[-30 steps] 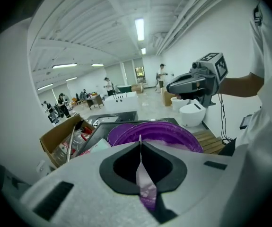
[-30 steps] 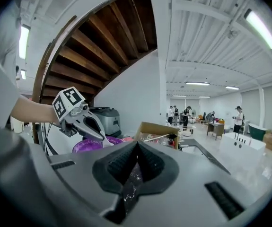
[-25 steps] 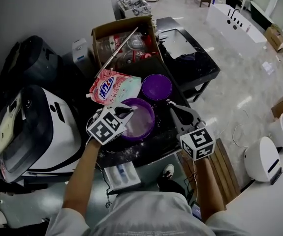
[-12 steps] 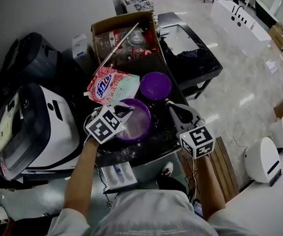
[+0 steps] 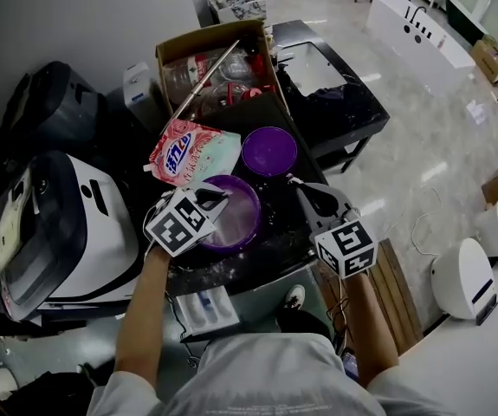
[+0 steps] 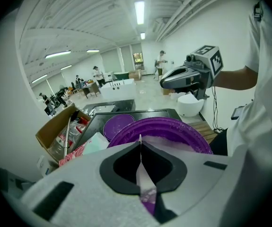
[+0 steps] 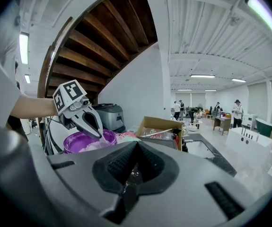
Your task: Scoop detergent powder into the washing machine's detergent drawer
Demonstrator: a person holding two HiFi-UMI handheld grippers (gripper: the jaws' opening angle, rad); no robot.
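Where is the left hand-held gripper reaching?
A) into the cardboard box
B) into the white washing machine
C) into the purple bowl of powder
C: the left hand-held gripper, shut on a thin scoop, points its tips into the purple bowl, right at the pale powder.

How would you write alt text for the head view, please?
A person holds two grippers over a table: the left gripper dips into a purple tub of white powder, the right gripper hangs beside it. A purple lid and pink detergent bag lie behind.
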